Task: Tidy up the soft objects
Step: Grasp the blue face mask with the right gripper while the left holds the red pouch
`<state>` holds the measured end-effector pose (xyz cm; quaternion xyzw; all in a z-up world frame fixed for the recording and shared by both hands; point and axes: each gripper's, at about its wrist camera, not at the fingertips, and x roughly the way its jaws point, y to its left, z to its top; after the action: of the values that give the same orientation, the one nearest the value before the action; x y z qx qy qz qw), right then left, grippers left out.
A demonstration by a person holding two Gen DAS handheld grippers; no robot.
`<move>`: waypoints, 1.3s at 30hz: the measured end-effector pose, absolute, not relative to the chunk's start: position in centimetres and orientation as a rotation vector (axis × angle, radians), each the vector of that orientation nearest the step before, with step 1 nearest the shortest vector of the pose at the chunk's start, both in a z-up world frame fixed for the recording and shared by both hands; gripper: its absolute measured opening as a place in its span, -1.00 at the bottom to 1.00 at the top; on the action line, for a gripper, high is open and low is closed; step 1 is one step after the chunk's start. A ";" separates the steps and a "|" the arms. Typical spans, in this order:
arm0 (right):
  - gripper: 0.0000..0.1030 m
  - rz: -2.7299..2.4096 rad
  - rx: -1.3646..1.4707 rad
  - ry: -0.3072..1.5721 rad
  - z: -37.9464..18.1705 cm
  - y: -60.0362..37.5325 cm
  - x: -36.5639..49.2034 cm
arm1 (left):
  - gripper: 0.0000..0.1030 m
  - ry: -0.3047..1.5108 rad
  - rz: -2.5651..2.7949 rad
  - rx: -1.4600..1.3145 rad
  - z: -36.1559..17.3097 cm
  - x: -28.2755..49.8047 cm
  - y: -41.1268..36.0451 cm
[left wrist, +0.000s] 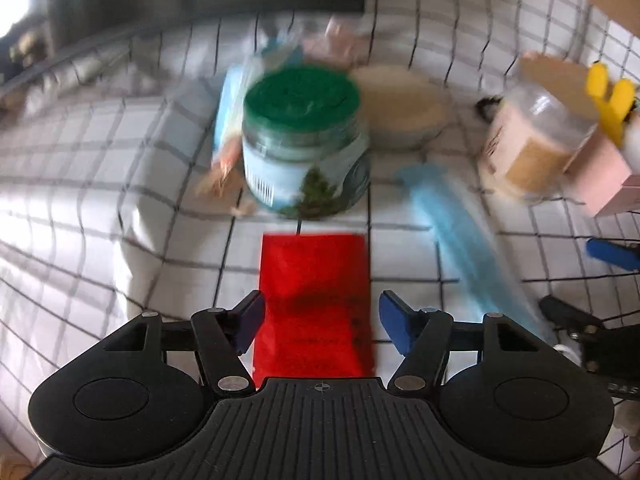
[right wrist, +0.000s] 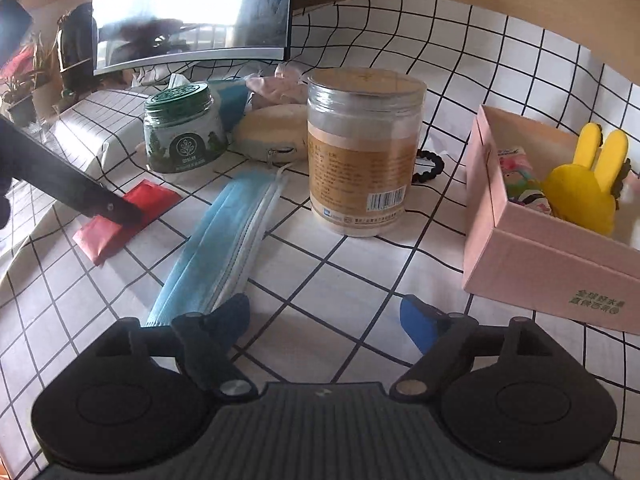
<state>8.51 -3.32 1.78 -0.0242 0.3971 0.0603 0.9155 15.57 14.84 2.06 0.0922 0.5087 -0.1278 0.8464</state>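
Note:
A red packet (left wrist: 316, 300) lies flat on the checked cloth, and my left gripper (left wrist: 322, 320) is open with a finger on each side of it, close above. The packet also shows in the right wrist view (right wrist: 132, 220), partly under the left gripper's black finger (right wrist: 96, 196). A blue face mask (right wrist: 224, 236) lies beside it; it also shows in the left wrist view (left wrist: 464, 232). My right gripper (right wrist: 324, 320) is open and empty over bare cloth, next to the mask's near end. A pink box (right wrist: 536, 248) at the right holds a yellow rabbit toy (right wrist: 588, 184).
A green-lidded jar (left wrist: 304, 140) stands just behind the red packet. A tall clear jar (right wrist: 360, 148) stands mid-table with a black bead bracelet (right wrist: 432, 164) behind it. A beige round pouch (right wrist: 276, 128), pink cloth (right wrist: 276, 84) and a monitor (right wrist: 192, 12) are at the back.

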 end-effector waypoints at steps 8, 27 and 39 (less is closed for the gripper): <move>1.00 0.186 -0.072 0.843 1.4 -2.8 9.1 | 0.55 1.076 -0.269 0.179 2.1 16.0 15.7; 0.93 0.205 -0.003 0.899 5.7 -1.7 8.8 | 0.03 1.010 -0.318 0.167 2.0 14.9 15.4; 0.44 0.161 -0.113 0.980 2.4 5.9 15.5 | 0.01 0.969 -0.329 0.050 3.7 11.8 20.7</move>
<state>15.52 5.94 2.44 -0.0542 0.4698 0.0773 0.8777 11.84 20.66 3.75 0.0237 0.4636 -0.1575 0.8716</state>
